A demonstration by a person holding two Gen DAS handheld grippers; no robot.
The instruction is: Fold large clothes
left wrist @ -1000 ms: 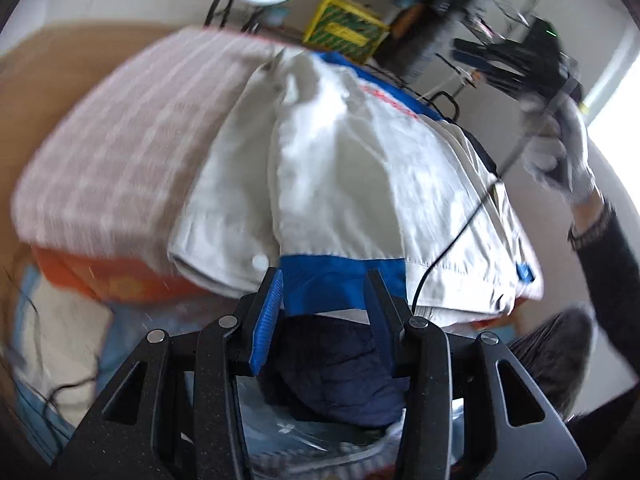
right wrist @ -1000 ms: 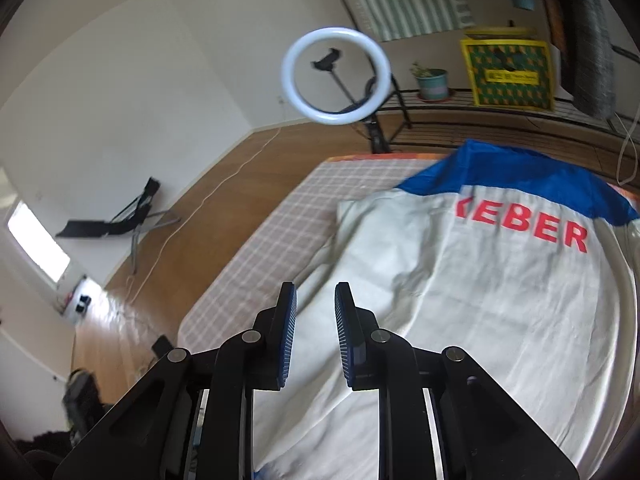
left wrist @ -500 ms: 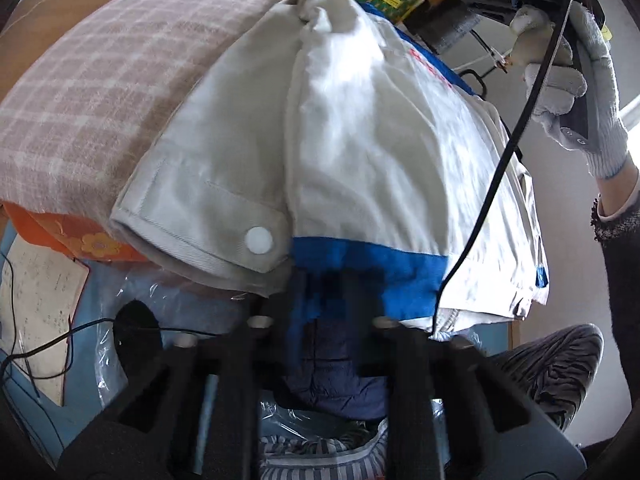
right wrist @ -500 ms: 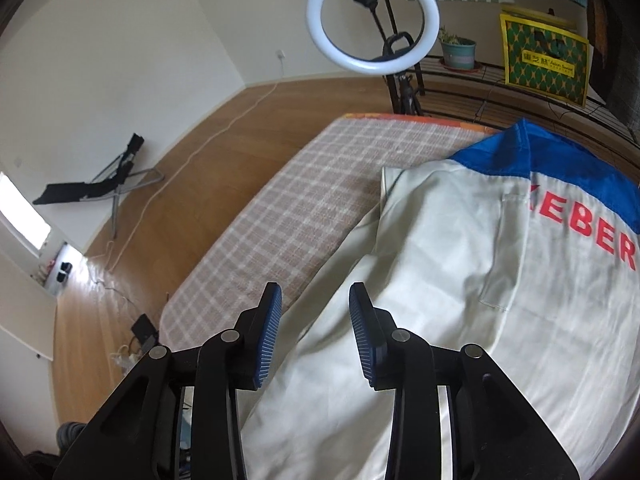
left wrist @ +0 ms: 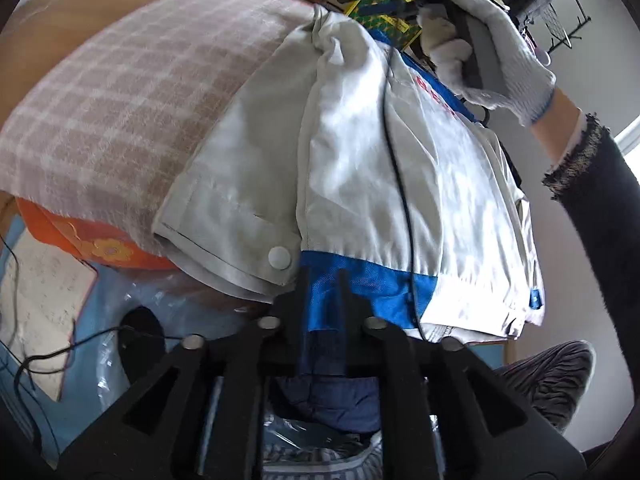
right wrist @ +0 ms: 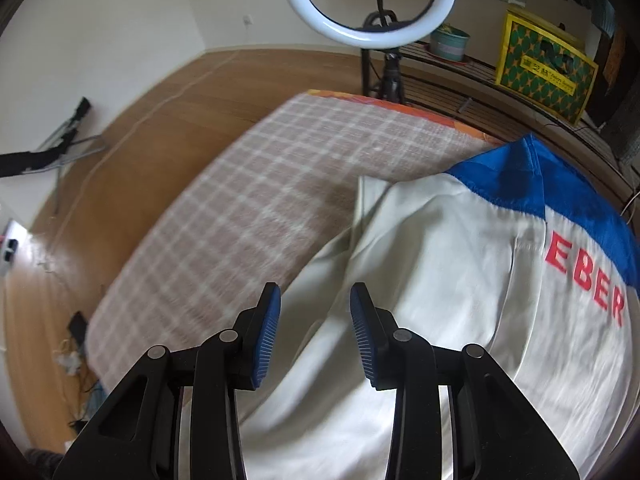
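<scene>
Jacket (left wrist: 360, 168), cream with blue hem band, lies spread on plaid blanket (left wrist: 120, 92) over surface, one sleeve already folded in.

Left hand-held gripper (left wrist: 322, 292) sits at near hem, blue band between its jaws, jaws just been opening a bit, narrow gap; can't tell if pads really bite.

Right hand-held gripper (right wrist: 316, 316) hovers above sleeve (right wrist: 320, 360) edge, jaws apart, nothing in them.

Tip, imo: get firm pinch on hem first, drop right one straight onto fabric edge, grab cloth only, not blanket. Watch black cable (left wrist: 400, 184) draped across jacket.
</scene>
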